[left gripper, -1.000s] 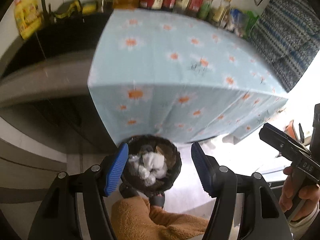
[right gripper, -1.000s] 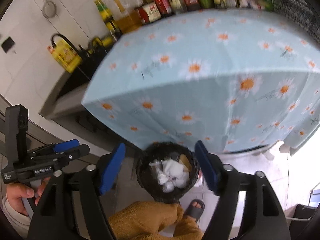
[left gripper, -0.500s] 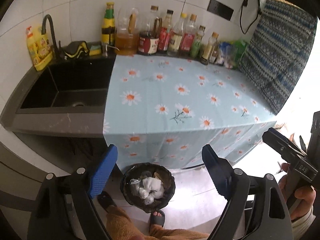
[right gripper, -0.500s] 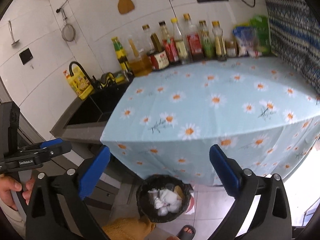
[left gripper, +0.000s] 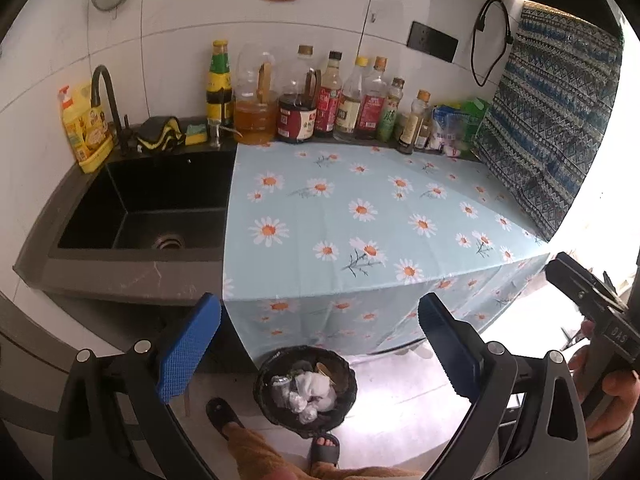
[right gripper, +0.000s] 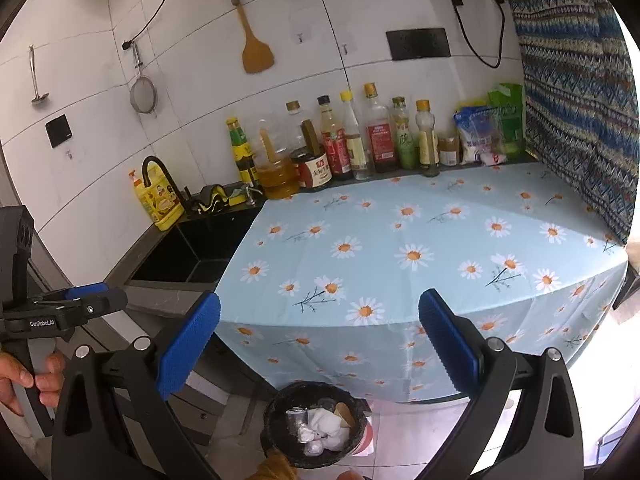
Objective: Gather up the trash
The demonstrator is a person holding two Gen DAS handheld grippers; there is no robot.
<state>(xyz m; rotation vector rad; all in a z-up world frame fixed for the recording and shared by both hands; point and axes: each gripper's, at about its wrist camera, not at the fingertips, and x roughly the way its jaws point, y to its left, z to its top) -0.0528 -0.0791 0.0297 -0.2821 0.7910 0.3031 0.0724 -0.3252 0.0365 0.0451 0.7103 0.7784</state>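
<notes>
My left gripper (left gripper: 319,344): its jaws are opening and already stand wide, with nothing between the blue pads.
My right gripper (right gripper: 319,338): its jaws are wide apart too, and nothing is held in them.
Bin (left gripper: 305,390): a round black bin on the floor, low down between my left pads in the picture (it stands just in front of the hanging edge of the cloth).
Trash (left gripper: 314,390): white crumpled paper and a few small bits lie inside the bin. I also see it from my right side (right gripper: 320,428), in the same bin (right gripper: 316,424).
Cloth (left gripper: 360,220): light blue with white and orange daisies, spread flat on the counter, and its front edge hangs down.
Sink (left gripper: 148,212): black and deep, just left of the cloth, with a curved black tap (left gripper: 105,96) behind it.
Bottles (left gripper: 320,100): a row of them stands along the white wall, behind the cloth.
Yellow soap bottle (left gripper: 86,128): at the far left corner of the sink.
Feet: two dark slippers (left gripper: 224,418) stand on the floor beside the bin.
Hands: a hand (left gripper: 612,396) holds my right gripper's handle at the right edge, and fingers (right gripper: 28,376) hold my left gripper's handle at the left edge.
</notes>
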